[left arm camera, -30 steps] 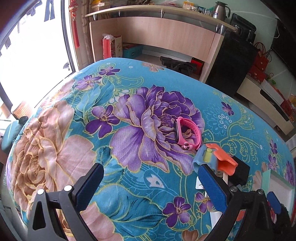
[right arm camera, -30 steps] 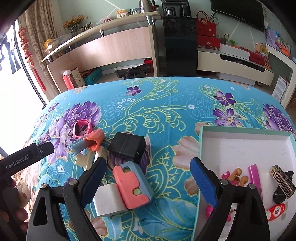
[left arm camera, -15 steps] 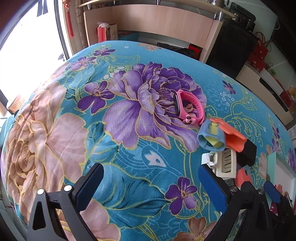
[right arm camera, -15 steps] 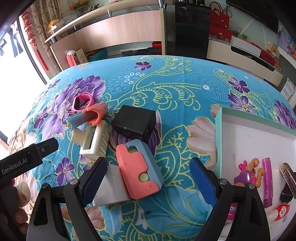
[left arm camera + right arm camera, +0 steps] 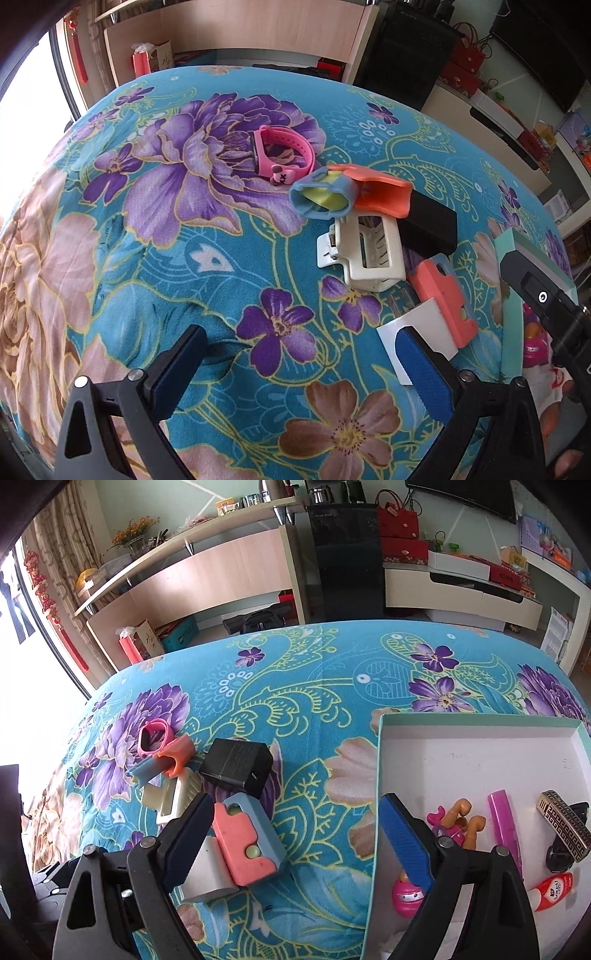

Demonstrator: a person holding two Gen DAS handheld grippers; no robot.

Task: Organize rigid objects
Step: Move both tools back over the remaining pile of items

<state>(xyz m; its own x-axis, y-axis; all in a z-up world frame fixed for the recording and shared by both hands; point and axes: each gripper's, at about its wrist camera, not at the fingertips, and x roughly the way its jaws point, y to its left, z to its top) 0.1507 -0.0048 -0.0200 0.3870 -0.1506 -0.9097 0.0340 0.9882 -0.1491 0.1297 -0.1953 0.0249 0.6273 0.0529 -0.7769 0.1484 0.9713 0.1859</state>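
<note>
Jaws of right gripper [image 5: 297,834] wide open, empty, over pink-blue block [image 5: 248,843] at 9 o'clock of tray [image 5: 480,722]. Left gripper [image 5: 301,363] open too, above floral tabletop [image 5: 110,258]; pink watch [image 5: 282,155] at 12.

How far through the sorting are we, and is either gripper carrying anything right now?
Partly done: the tray already holds small items. Nothing is in hand: left gripper and right gripper both have open, empty jaws. Left on the cloth: pink watch, black block, white clip, pink-and-blue case.
</note>
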